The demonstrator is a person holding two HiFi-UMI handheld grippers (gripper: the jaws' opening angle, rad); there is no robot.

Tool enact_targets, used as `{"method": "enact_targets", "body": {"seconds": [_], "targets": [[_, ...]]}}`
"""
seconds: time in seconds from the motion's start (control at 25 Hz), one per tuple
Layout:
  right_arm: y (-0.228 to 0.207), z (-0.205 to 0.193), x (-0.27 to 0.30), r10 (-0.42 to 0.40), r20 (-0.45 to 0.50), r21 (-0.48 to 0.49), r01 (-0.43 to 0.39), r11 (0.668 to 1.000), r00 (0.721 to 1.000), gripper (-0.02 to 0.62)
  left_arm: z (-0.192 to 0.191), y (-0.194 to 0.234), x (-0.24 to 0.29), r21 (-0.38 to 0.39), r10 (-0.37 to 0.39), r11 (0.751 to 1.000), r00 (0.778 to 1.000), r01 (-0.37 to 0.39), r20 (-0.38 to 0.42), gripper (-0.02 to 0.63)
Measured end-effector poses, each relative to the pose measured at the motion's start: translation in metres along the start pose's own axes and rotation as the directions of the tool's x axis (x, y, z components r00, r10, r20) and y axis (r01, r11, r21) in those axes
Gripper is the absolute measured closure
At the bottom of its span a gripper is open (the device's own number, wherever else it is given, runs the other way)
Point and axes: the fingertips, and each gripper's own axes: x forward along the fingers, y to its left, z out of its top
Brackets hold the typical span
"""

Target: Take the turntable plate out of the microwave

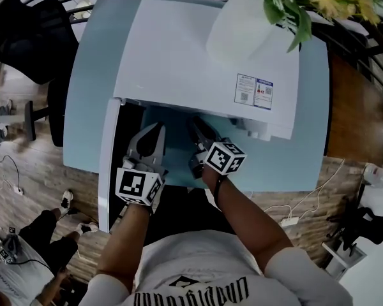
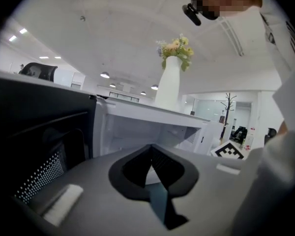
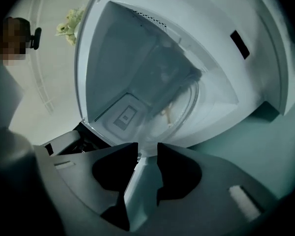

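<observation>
**Turntable plate [image 3: 182, 102] inside the open microwave [image 1: 198, 56]**

The glass plate lies on the cavity floor of the microwave, which stands on the counter [image 1: 92, 75]. The right gripper [image 3: 148, 147] has its fingers spread just before the plate's rim, pinching nothing. The left gripper [image 2: 150, 150] has its fingers pressed together, empty.

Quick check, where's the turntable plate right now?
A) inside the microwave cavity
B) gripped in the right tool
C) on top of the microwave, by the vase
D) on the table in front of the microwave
A: the right gripper view shows the glass turntable plate lying inside the open microwave, ahead of the right tool, whose jaws stand apart with nothing gripped.
</observation>
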Motion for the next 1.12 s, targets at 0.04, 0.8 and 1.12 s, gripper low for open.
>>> {"method": "enact_targets", "body": {"seconds": [0.04, 0.8, 1.12], "targets": [[-0.003, -0.001, 0.003, -0.005, 0.004, 0.02, 0.005, 1.0, 1.0, 0.485, -0.002, 0.0, 0.001, -0.003, -0.002, 1.0, 1.0, 0.002, -0.003, 0.557], [-0.017, -0.008, 0.032, -0.048, 0.109, 0.347, 0.007, 0.938, 0.993, 0.476, -0.015, 0.002, 0.005, -0.038, -0.027, 0.999, 0.999, 0.027, -0.02, 0.557], [-0.019, -0.008, 0.031, -0.073, 0.128, 0.394, 0.017, 0.919, 0.989, 0.512, -0.02, 0.003, 0.005, -0.051, -0.027, 0.998, 0.999, 0.026, -0.025, 0.557]]}}
